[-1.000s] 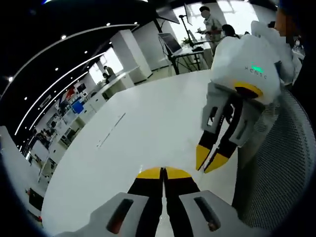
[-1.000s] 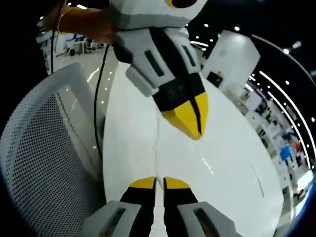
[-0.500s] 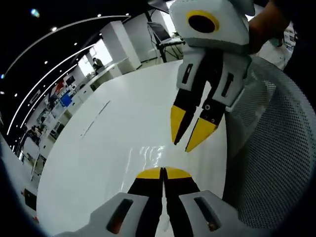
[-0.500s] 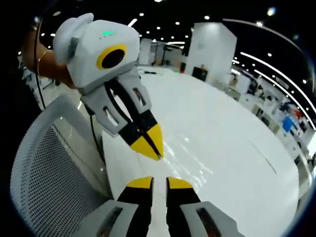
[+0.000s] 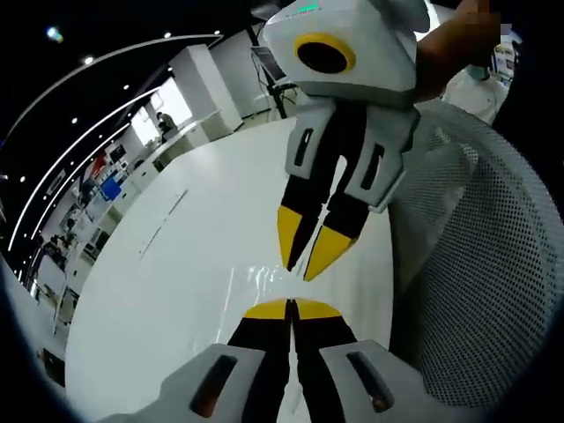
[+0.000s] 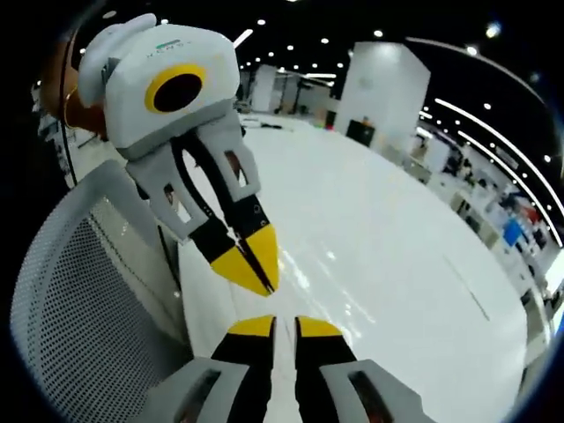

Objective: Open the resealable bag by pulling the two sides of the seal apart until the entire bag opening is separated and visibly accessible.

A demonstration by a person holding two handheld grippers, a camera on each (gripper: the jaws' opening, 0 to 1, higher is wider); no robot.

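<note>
A large open-plan office or laboratory hall. A dark ceiling carries long curved light strips (image 5: pixel 106 106) and rows of round spotlights (image 6: pixel 291 62); a broad white desk (image 5: pixel 194 264) stands beside a white mesh-backed office chair (image 5: pixel 476 291), with a square white column (image 6: pixel 379 88) and distant cluttered workstations (image 5: pixel 97 194) behind.

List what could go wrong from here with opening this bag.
1. The clear bag shows only as faint glints on the white table, so the fingers may pinch both sides of the seal together or miss it.
2. The right gripper sits very close to the left gripper; their tips could knock together.
3. The mesh chair stands right beside the work spot and could block a wide pull.
</note>
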